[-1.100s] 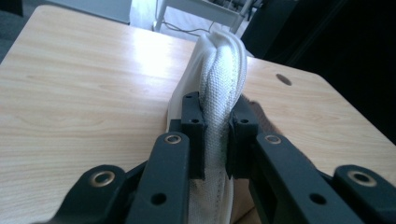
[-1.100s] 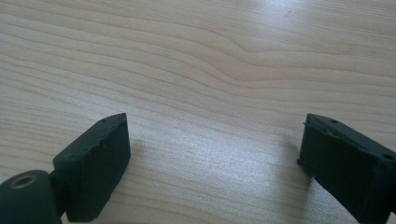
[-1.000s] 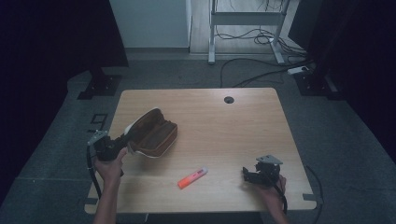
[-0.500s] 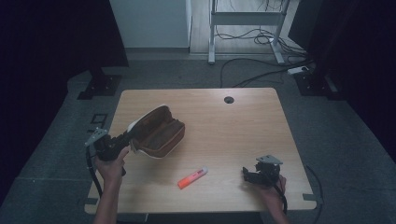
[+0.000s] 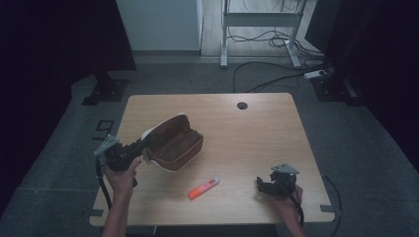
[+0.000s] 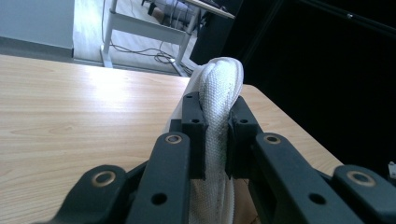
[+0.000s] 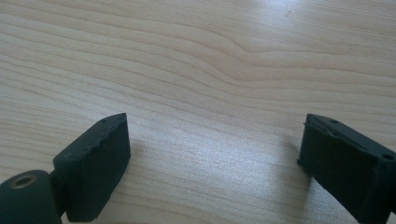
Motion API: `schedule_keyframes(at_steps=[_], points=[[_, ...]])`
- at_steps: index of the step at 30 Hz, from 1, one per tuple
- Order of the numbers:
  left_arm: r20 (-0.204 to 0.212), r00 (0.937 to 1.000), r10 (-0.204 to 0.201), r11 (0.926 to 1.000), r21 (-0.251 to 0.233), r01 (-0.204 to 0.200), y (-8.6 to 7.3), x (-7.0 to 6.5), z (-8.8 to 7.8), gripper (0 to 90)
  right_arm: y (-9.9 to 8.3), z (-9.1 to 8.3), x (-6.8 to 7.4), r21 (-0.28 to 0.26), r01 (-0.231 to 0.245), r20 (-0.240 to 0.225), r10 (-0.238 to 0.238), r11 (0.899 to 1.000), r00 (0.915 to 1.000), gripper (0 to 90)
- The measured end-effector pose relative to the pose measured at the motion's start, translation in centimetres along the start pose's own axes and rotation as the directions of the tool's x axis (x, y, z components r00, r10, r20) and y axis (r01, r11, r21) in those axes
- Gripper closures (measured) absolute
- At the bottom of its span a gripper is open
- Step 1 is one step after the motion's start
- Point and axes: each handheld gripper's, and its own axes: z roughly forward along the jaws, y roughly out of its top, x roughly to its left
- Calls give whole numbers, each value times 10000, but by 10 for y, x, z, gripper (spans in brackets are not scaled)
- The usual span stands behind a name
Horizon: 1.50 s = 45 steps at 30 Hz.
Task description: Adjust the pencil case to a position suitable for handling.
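Brown pouch (image 5: 173, 143) with a white woven rim, sitting left of centre on the worktop (image 5: 247, 133), mouth gaping open and the near-left edge tipped up. Rim pinched tight in the left tool (image 6: 215, 135), jaws clamped flat on either side of the white fabric. Looks like a hold-it-open job, so: keep the pinch firm, lift only enough to keep the mouth wide, no yanking or the whole thing slides. Orange-and-white marker (image 5: 203, 187) lying just in front of the pouch, near but not touching, probably the thing headed inside. Right tool (image 7: 212, 158) down at the front-right corner, jaws spread wide over bare wood, holding nothing. Best approach for it: come in low, grab the marker mid-body, square across.
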Motion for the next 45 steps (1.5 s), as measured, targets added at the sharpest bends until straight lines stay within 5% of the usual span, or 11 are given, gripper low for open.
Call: schedule_keyframes(at_steps=[28, 39, 45], points=[[959, 9944, 448, 9965, 659, -512, -9, -23, 33, 808, 0, 0, 0, -12, -9, -8, 9, 10000, 10000, 83], [894, 9950, 456, 9936, 991, -544, -18, -15, 47, 807, 0, 0, 0, -10, -8, -9, 8, 10000, 10000, 83], [822, 9927, 884, 9891, 1104, -973, -23, -3, 48, 799, 0, 0, 0, -11, -5, -7, 5, 10000, 10000, 83]])
